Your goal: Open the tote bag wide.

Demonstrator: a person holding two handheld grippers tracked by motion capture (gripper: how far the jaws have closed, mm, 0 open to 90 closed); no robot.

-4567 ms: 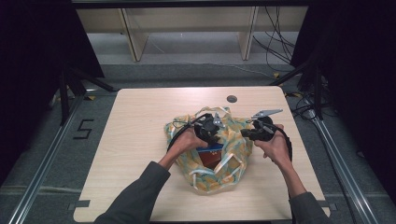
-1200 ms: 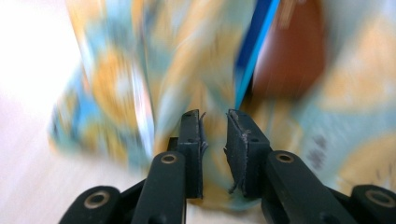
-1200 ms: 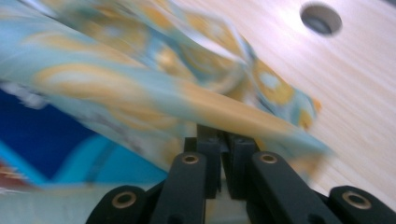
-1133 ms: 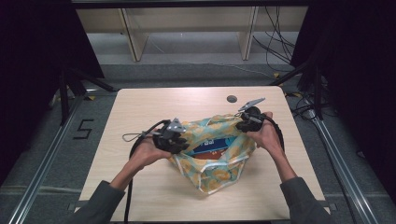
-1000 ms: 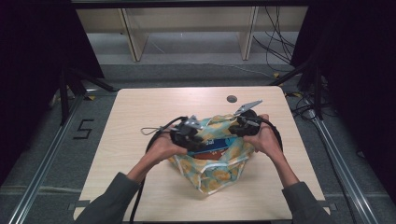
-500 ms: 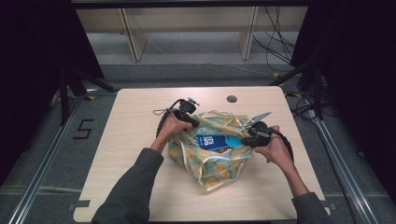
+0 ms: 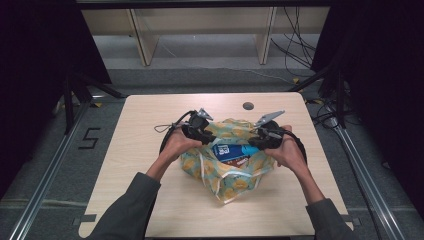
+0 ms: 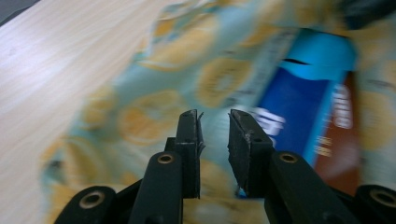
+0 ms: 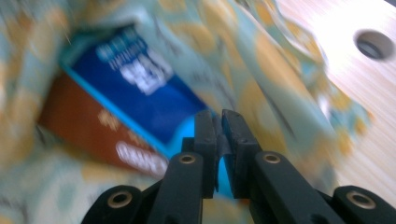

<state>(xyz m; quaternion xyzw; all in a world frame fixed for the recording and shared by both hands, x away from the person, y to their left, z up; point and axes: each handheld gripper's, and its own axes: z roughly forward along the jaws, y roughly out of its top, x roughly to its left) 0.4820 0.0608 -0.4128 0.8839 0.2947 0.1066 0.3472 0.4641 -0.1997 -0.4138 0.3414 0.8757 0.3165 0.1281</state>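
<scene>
Blue box [image 7: 234, 151] lies lengthwise between my grippers inside the bag [image 7: 235, 172]; left gripper [image 8: 214, 135] released, right gripper [image 9: 219, 140] pinches bag cloth.

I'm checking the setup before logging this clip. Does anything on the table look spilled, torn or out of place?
Nothing stands out. The patterned bag lies crumpled on the table, opened up, with a blue packet and a brown one still inside. Nothing has spilled, and no tear is visible, though both gripper views are blurred.

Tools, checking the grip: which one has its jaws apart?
The left tool: a clear gap between its jaws. On the right tool they press nearly together.
</scene>
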